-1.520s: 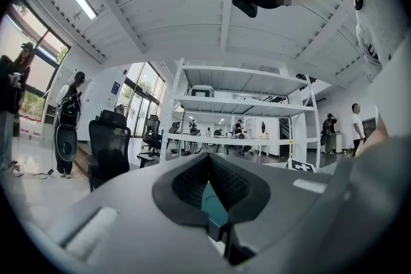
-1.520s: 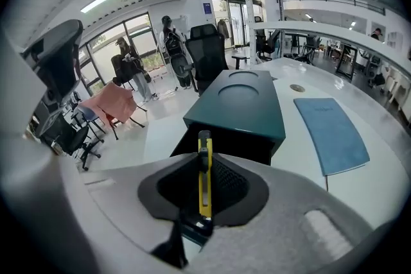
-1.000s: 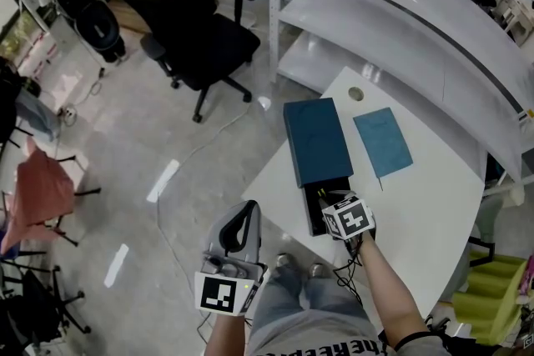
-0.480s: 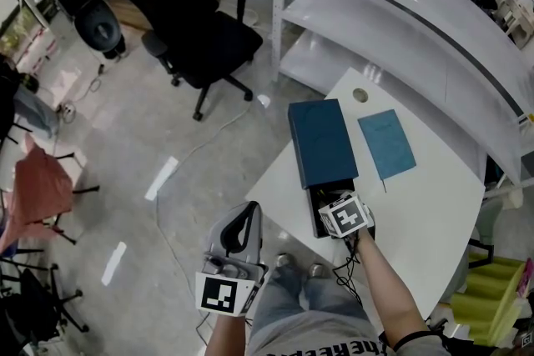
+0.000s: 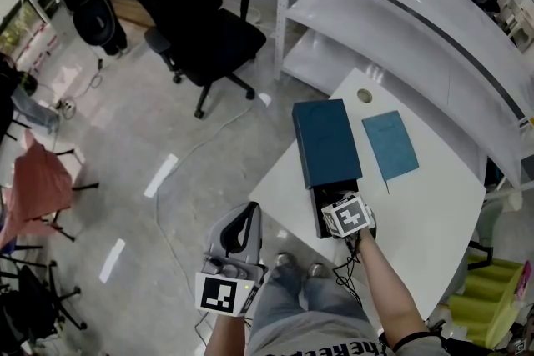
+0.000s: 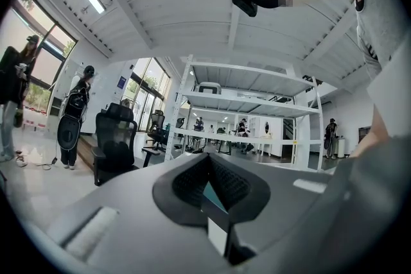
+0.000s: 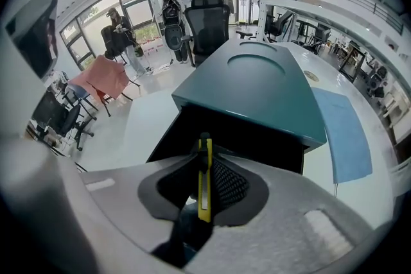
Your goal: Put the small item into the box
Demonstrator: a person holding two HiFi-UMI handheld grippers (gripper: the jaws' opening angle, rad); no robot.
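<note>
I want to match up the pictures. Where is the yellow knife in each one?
Head view: hidden under the right tongs, at the open end of the blue box.
Left gripper view: not in it.
Right gripper view: the yellow knife is low in the middle, pinched between the tongs.
Shared landmark: the black office chair, top left in the head view, left in the left gripper view, top middle in the right gripper view.

Open-plan office or lab workspace
Black swivel chairs [image 5: 196, 21] are standing on the grey floor [image 5: 125, 137], white metal shelving [image 5: 392, 21] is running beside a white table [image 5: 417, 221], and people [image 7: 122, 32] are standing by tall windows [image 7: 138, 0].
</note>
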